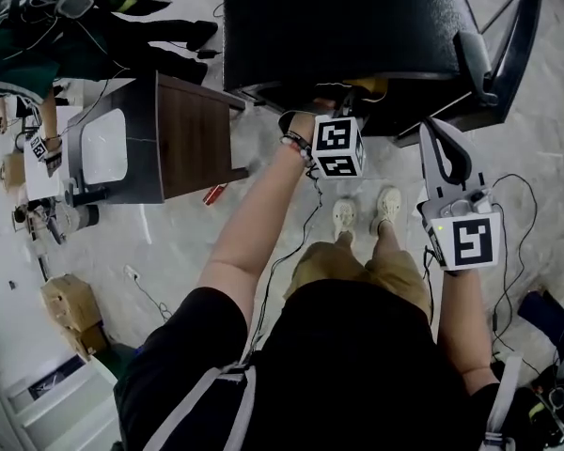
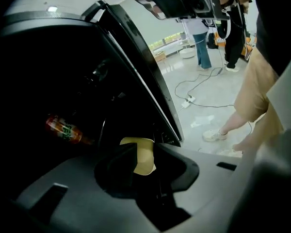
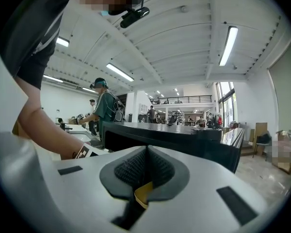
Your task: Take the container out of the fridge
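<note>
The black fridge stands open, with its door swung out to the right. My left gripper reaches into the dark opening. Its marker cube shows in the head view, but its jaws are hidden there. In the left gripper view a pale yellow container sits between the jaws, which are closed against it. My right gripper hangs in the air in front of the fridge, right of the left arm. It is shut with nothing in it.
A bottle with an orange label lies deeper in the fridge, left of the jaws. A dark brown cabinet stands left of the fridge. My feet are just before the opening. Cables trail over the pale floor.
</note>
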Demonstrator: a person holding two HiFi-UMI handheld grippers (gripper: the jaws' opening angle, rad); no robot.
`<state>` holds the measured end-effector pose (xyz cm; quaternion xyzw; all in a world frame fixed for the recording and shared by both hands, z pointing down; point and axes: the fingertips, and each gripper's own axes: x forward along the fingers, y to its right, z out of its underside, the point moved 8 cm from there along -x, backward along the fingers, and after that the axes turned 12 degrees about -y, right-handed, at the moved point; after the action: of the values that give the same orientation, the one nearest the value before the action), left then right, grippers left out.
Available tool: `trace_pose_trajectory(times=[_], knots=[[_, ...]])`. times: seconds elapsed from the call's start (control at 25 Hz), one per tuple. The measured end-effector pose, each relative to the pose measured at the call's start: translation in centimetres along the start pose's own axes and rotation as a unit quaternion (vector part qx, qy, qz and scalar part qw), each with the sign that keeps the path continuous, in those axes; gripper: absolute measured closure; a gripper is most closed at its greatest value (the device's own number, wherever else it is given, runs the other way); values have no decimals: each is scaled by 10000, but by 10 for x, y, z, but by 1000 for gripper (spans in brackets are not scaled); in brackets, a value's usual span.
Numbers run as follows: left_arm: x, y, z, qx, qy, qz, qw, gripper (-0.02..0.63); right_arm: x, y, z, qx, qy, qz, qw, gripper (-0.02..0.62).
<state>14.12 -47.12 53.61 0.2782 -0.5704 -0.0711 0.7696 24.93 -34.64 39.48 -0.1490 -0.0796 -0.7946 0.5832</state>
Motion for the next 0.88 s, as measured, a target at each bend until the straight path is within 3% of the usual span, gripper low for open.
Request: trace_pose_trajectory(times=[0.36,0.56,0.88], knots=[[63,10,10,782,-550,357,9948,488,0,15,13,5,-96,30,9999,558],[94,8,18,937,-741,541,9914,488,3,17,13,347,13,123,9993,558],[142,18,22,1121,-1006,999,9835,488,4,33,24,390,-193,210,9988,558]])
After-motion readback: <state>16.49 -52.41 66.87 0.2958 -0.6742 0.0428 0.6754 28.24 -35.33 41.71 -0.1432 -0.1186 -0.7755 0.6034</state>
